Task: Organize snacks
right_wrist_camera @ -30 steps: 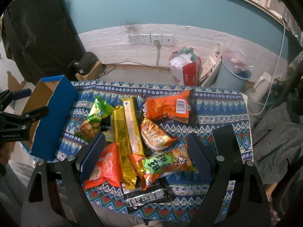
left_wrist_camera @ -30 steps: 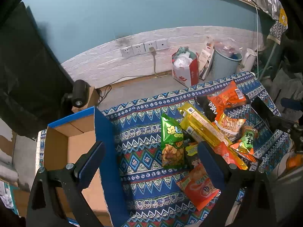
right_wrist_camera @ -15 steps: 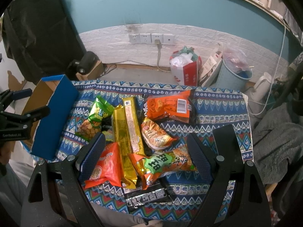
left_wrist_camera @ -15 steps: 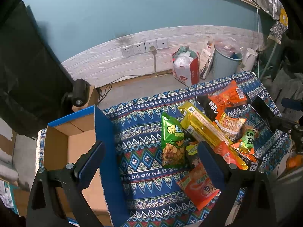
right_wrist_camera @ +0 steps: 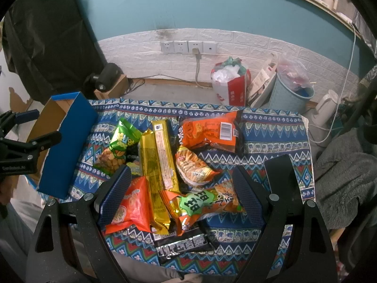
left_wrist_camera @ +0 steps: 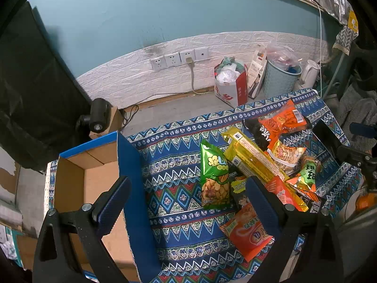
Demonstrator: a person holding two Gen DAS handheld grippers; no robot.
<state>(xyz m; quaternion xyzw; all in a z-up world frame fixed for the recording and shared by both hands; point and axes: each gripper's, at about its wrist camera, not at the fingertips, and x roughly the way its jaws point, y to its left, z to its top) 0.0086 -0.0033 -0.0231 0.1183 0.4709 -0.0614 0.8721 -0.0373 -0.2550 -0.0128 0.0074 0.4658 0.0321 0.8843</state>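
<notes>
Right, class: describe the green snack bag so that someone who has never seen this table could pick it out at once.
Start at the patterned cloth and find the blue box at its left end. The snack pile lies beside it, and the green bag is the pile's nearest packet to the box, left of two long yellow packs. It is the only mainly green bag; its neighbours are yellow, orange or red.

Few markings can be read. On the black body of the left tool (right_wrist_camera: 35, 132), at the left edge of the right wrist view, pale letters seem to read "GenRobot.AI". The orange and green snack bag (right_wrist_camera: 207, 204) in the lower middle bears large white Chinese characters on a green patch, too warped to be sure of. The orange packet (right_wrist_camera: 212, 133) in the upper middle carries a white barcode label, its digits too small. A red paper bag (right_wrist_camera: 232, 92) by the wall shows white characters, unreadable.
</notes>
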